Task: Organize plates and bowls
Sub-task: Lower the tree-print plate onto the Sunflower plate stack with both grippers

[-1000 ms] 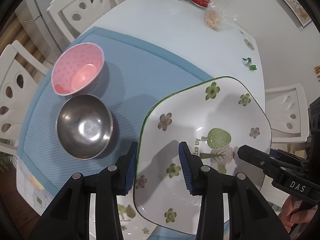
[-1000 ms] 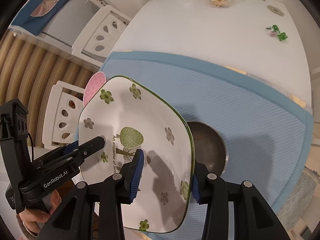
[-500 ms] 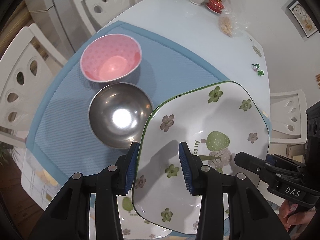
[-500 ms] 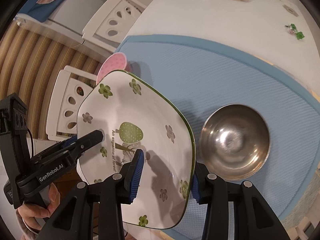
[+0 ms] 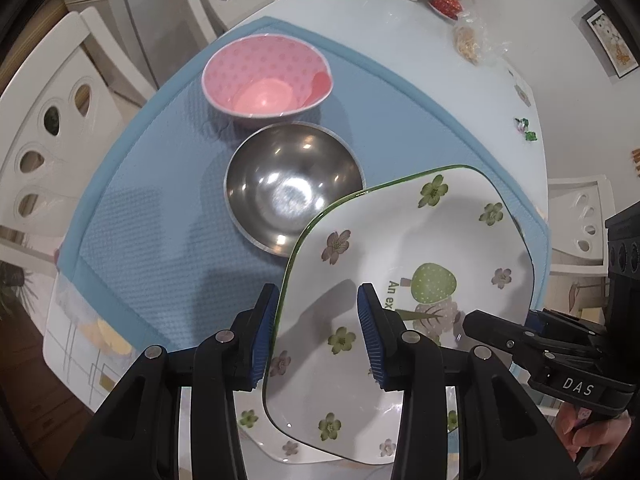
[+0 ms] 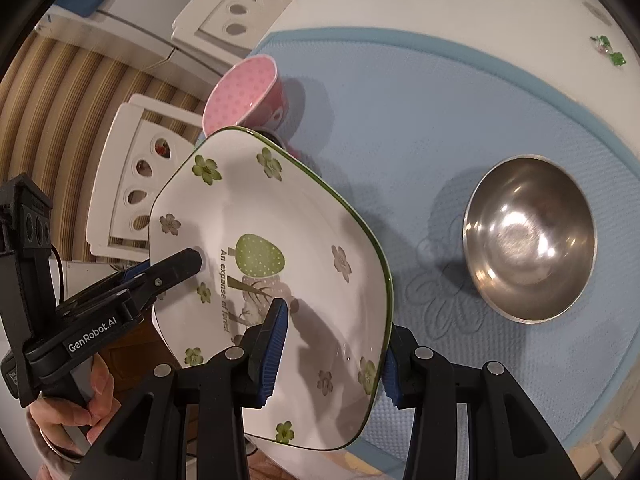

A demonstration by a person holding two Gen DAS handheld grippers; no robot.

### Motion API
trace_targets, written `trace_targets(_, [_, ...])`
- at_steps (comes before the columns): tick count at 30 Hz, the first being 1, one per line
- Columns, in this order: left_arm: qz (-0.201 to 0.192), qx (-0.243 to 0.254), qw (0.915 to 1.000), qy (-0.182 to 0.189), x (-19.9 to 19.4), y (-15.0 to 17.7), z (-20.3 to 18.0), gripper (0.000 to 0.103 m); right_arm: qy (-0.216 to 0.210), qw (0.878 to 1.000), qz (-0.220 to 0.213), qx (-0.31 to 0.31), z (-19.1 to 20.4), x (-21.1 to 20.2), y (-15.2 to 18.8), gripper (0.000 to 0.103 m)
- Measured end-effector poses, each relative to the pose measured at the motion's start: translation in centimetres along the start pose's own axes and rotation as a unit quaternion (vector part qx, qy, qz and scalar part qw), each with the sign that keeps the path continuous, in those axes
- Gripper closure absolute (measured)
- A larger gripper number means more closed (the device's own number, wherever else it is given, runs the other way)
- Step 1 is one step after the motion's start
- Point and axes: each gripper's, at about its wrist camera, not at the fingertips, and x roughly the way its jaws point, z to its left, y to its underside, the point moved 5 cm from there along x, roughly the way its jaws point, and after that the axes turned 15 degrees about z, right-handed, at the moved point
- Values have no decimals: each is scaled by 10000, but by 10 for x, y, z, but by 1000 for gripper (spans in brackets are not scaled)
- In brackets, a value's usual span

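Two grippers: both grip one floral plate (image 5: 404,264), held tilted above the blue mat (image 5: 160,216) on the counter (image 5: 384,32).
Pink bowl: the pink bowl (image 5: 267,80) stands upright on the mat's far left part, just beside the steel bowl (image 5: 294,194).
Steel bowl: empty, upright on the mat; in the left wrist view the plate's green rim overlaps its near edge.
Left gripper: the left gripper (image 5: 318,336) has its jaws spread about the plate's left rim, one blue pad under the edge, the other on the white face; whether they pinch tight cannot be told.
Floral plate: square with rounded corners, green and mauve flowers, a tree and the words "An expanse of forest".
Second plate: another floral plate (image 5: 256,424) lies below it at the counter's near edge.
Right gripper: the right gripper (image 6: 332,344) straddles the plate's right rim, jaws likewise spread, one pad on the face, one behind the edge.
Chairs: white chairs (image 5: 52,120) ring the counter.
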Motion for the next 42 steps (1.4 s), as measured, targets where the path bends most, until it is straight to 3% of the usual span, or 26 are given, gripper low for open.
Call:
trace_targets(27, [535,178,9984,-34,46,42,43,66,-84,9974,675,223,14,78,45,61])
trace_targets(42, [779,485,9956,-187,70,45,39,66,-185,9945,827,609,6,106,60,61])
